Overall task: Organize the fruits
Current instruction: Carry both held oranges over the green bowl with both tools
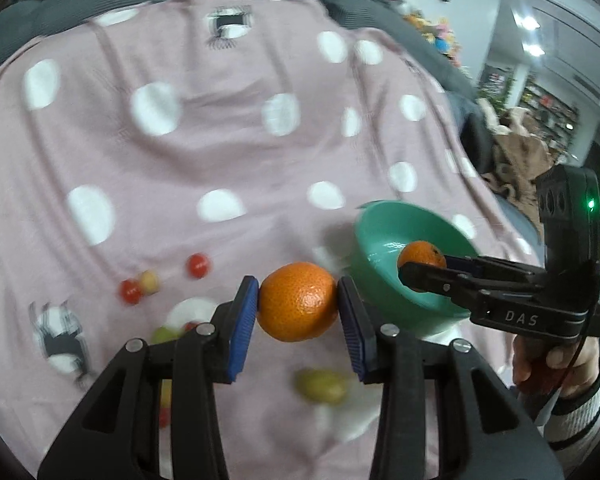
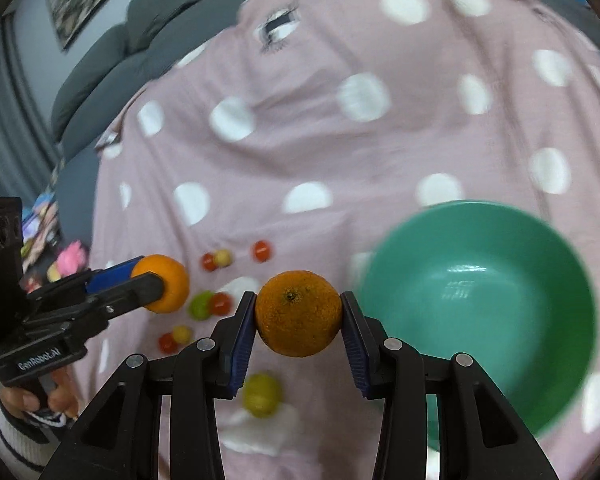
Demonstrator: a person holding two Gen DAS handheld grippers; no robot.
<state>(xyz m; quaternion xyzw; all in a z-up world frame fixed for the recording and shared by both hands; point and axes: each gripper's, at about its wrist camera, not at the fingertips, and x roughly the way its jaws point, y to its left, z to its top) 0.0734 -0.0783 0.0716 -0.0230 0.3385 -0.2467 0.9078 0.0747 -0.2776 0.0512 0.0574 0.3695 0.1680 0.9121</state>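
My left gripper is shut on an orange mandarin, held above the pink dotted blanket. My right gripper is shut on a second mandarin, just left of the green bowl. In the left wrist view the right gripper holds its mandarin over the green bowl. In the right wrist view the left gripper with its mandarin is at the left. The bowl looks empty.
Small red, yellow and green fruits lie scattered on the blanket below the grippers; a green one lies nearest. They also show in the left wrist view. A grey sofa back rims the blanket.
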